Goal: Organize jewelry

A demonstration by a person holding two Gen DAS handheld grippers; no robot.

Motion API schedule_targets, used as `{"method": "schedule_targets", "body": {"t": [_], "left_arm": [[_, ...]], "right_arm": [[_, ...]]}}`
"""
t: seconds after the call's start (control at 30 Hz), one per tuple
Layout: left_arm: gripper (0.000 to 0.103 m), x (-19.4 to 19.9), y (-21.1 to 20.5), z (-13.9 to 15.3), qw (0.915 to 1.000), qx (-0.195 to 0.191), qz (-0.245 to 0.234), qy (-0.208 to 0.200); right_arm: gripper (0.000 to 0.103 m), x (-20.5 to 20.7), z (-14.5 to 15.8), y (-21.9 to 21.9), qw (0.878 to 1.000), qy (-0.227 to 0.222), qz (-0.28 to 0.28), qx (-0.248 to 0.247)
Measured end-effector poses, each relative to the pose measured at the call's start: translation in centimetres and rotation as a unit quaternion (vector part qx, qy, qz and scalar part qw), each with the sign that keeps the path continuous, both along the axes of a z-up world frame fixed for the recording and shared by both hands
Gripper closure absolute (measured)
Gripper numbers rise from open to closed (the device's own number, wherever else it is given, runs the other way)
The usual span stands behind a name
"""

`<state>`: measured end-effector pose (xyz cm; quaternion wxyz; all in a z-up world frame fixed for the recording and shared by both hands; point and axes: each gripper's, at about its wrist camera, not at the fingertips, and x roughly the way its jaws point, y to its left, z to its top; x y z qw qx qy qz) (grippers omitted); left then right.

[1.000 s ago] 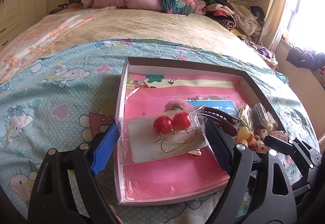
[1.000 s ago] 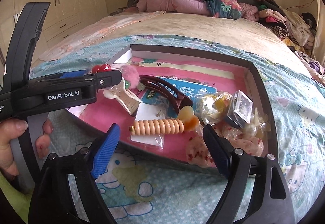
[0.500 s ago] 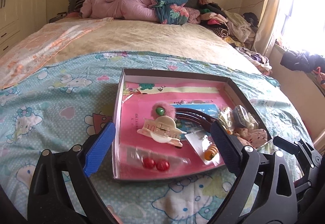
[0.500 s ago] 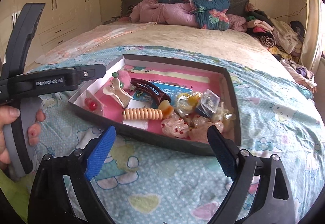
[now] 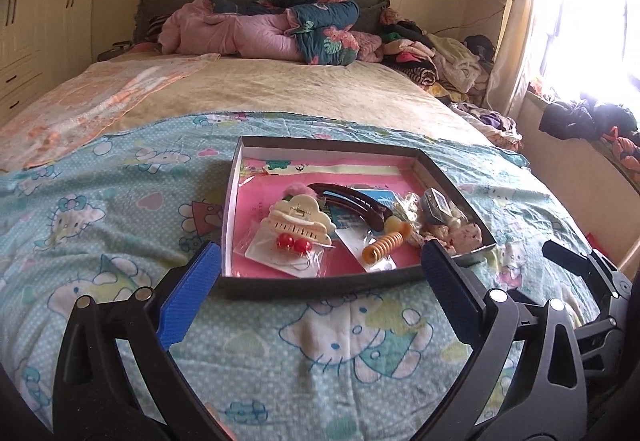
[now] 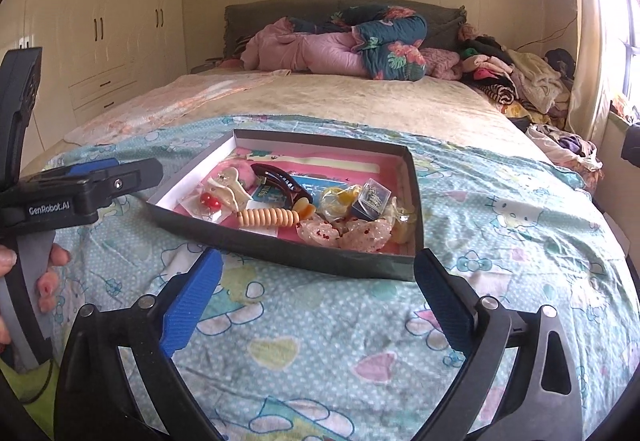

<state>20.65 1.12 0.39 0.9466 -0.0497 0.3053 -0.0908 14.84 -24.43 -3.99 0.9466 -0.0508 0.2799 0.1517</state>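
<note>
1. Your left gripper point(image 5: 320, 297) is spread wide and holds nothing; your right gripper point(image 6: 318, 297) the same. Ribbed blue pads, black frames.
2. One shallow dark cardboard box point(image 5: 280, 283), pink-lined, sits on the soft cartoon-print sheet point(image 5: 100, 209) just past both sets of fingertips.
3. In the box, ahead of your left tips: two glossy red bead earrings point(image 5: 294, 244) in one clear bag, one cream toothed claw clip point(image 5: 298, 219), one curved dark-brown clip point(image 5: 352, 201), one orange spiral coil point(image 5: 382, 247).
4. Ahead of your right tips: crinkly clear packets point(image 6: 352, 231), count unclear.
</note>
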Motion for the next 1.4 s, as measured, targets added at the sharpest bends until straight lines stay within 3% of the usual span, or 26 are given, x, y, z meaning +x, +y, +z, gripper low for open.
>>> {"method": "schedule_targets", "body": {"t": [0.8,1.4], "left_arm": [[0.011,-7.1,-0.5,-0.8,0.9981,0.01,0.002,-0.06],[0.011,-11.4,-1.2,-1.7,0.9939,0.019,0.01,-0.108]], "right_arm": [[0.006,-6.6,0.0,-1.3,0.996,-0.088,-0.025,0.013],[0.006,-11.2,-0.4,-2.8,0.985,-0.164,-0.034,0.041]]}}
